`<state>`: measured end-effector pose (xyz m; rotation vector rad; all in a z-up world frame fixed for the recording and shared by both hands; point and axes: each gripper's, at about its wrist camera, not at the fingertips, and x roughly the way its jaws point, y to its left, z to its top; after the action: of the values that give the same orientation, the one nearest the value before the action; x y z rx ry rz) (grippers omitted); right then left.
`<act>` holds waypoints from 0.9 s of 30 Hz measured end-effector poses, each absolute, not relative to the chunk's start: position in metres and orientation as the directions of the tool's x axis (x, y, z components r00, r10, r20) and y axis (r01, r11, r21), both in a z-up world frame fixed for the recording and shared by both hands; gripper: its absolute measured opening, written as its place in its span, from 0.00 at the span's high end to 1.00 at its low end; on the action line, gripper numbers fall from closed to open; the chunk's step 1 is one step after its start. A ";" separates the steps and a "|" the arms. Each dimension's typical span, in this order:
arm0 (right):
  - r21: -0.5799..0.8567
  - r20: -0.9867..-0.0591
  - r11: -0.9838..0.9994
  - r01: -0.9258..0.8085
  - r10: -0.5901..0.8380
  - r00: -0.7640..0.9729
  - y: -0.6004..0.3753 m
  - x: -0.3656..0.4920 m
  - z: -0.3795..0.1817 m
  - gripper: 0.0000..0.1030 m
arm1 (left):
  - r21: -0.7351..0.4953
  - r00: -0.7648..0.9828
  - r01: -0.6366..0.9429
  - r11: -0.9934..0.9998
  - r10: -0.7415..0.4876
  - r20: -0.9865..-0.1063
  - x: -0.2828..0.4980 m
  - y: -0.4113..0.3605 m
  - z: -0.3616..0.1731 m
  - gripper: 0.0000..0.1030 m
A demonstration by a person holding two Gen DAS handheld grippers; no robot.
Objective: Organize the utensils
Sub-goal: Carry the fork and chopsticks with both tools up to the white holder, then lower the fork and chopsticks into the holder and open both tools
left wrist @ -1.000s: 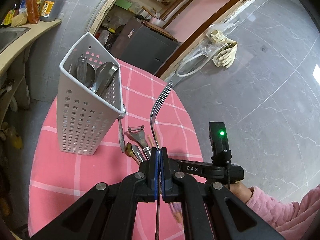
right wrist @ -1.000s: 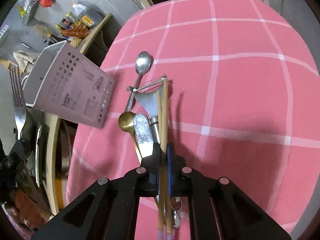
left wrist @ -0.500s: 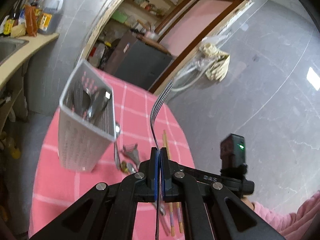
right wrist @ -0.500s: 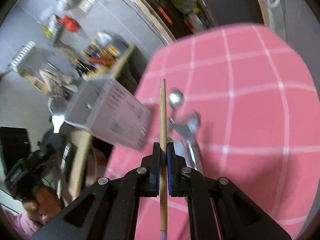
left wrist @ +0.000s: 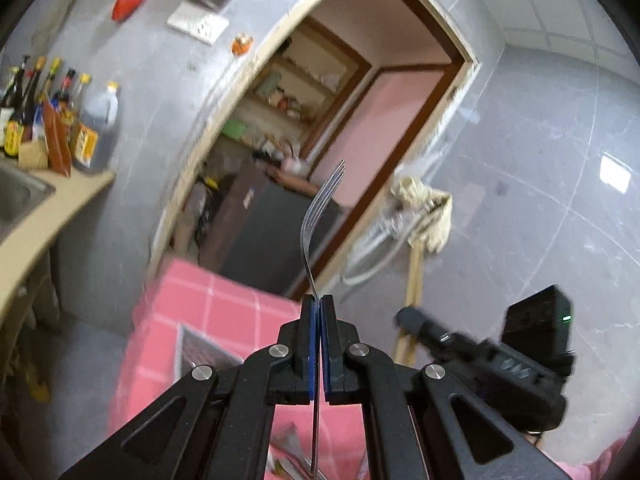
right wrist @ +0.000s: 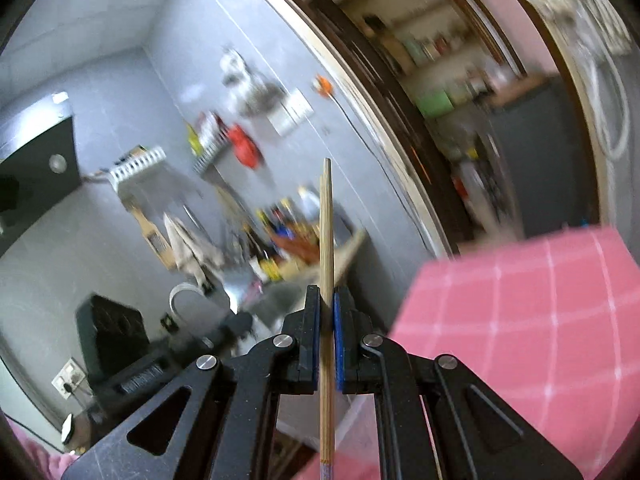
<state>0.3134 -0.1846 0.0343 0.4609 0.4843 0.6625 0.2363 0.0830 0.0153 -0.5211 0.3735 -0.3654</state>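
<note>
**Currently both grippers loaded and raised; caddy low at 7 o'clock**

Left gripper: jaws pinched tight on a metal fork, handle running back between the pads, tines up toward 12 o'clock, long axis in line with the gripper.

Right gripper: clamped narrow on a pair of wooden chopsticks, likewise pointing to 12 o'clock along the fingers.

Both grippers aim only slightly below level, at wall and doorway rather than the work. The pink checked counter sits low in both views. A perforated caddy shows as a blurred corner at 7 o'clock, just below the left gripper, which appears the nearer. Judgement: each utensil must tip downward, long axis vertical, before entering the caddy.
</note>
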 end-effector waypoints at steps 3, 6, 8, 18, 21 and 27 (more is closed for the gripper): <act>0.531 -0.201 0.694 -0.487 0.661 0.723 -0.172 0.326 0.049 0.94 | -0.532 0.889 0.213 0.819 -0.388 -0.243 0.251 0.093 0.012 0.97; 0.506 -0.158 0.706 -0.496 0.641 0.751 -0.160 0.336 0.053 0.94 | -0.532 0.903 0.187 0.826 -0.358 -0.239 0.261 0.100 0.005 0.97; 0.501 -0.153 0.710 -0.496 0.636 0.756 -0.152 0.342 0.049 0.94 | -0.521 0.910 0.165 0.838 -0.333 -0.247 0.267 0.102 -0.003 0.97; 0.474 -0.249 0.729 -0.493 0.648 0.719 -0.117 0.357 0.003 0.94 | -0.499 0.918 0.126 0.857 -0.292 -0.270 0.270 0.103 -0.036 0.97; 0.473 -0.281 0.734 -0.487 0.650 0.706 -0.116 0.354 -0.012 0.94 | -0.496 0.913 0.126 0.859 -0.296 -0.281 0.265 0.103 -0.041 0.97; 0.451 -0.313 0.741 -0.497 0.653 0.690 -0.120 0.344 -0.024 0.94 | -0.457 0.912 0.141 0.878 -0.295 -0.286 0.254 0.098 -0.045 0.97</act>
<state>0.3436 -0.1198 -0.0238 0.3469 0.4798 0.6579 0.2545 0.0982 -0.0453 -0.4442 0.3577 -0.2325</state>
